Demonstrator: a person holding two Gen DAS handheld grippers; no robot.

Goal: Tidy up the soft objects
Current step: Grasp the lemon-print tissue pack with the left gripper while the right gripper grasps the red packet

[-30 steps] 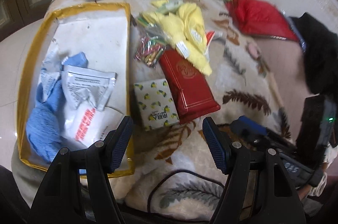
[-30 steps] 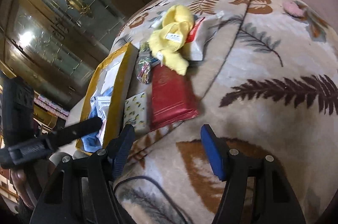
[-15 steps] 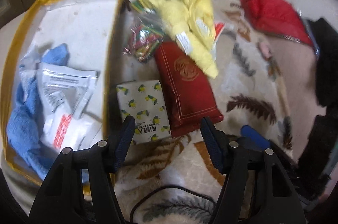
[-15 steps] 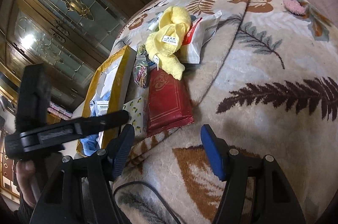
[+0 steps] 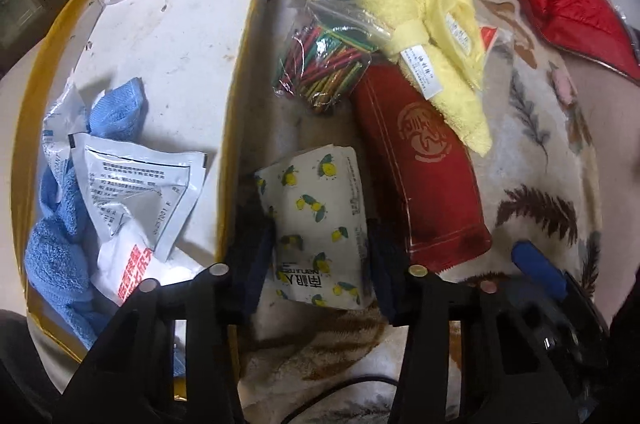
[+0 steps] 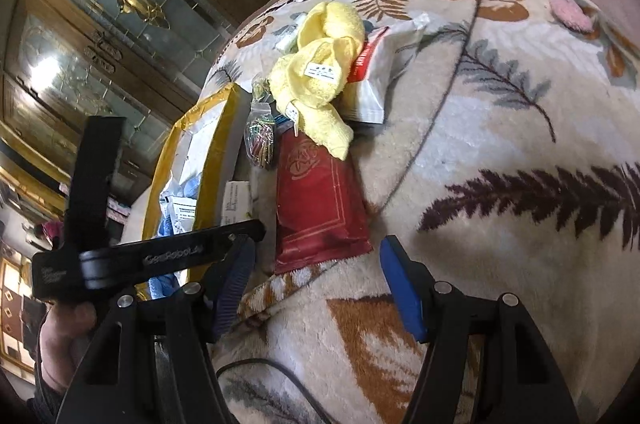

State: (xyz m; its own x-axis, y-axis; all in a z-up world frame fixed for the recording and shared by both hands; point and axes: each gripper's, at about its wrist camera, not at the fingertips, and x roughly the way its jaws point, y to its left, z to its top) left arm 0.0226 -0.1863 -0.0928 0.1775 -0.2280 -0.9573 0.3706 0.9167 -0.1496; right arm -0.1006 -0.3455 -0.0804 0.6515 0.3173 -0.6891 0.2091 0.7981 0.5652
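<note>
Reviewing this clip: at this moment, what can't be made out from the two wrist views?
- Left wrist: whether the left gripper, jaws closing, already presses the lemon-print tissue pack between them; the pad faces are dark.
- Right wrist: most of the pack, behind the left gripper's black frame.
- Left wrist: the white packet under the yellow towels; only a corner shows.

Left hand-held gripper (image 5: 320,264): black angular arms, each carrying round silver screw heads; dark navy ribbed pads (image 5: 256,256) on the inner faces of the fingers. A thin black cable runs beneath the frame.

Right hand-held gripper (image 6: 316,288): same black frame and silver screws, pads (image 6: 400,288) a brighter blue, ribbed on the left one. Black cable curls below it.

Seen from the right wrist, the left unit shows a flat black bar with faint embossed lettering and a tall black upright block. A hand (image 6: 60,336) grips its handle; a dark sleeve cuff at the wrist.
</note>
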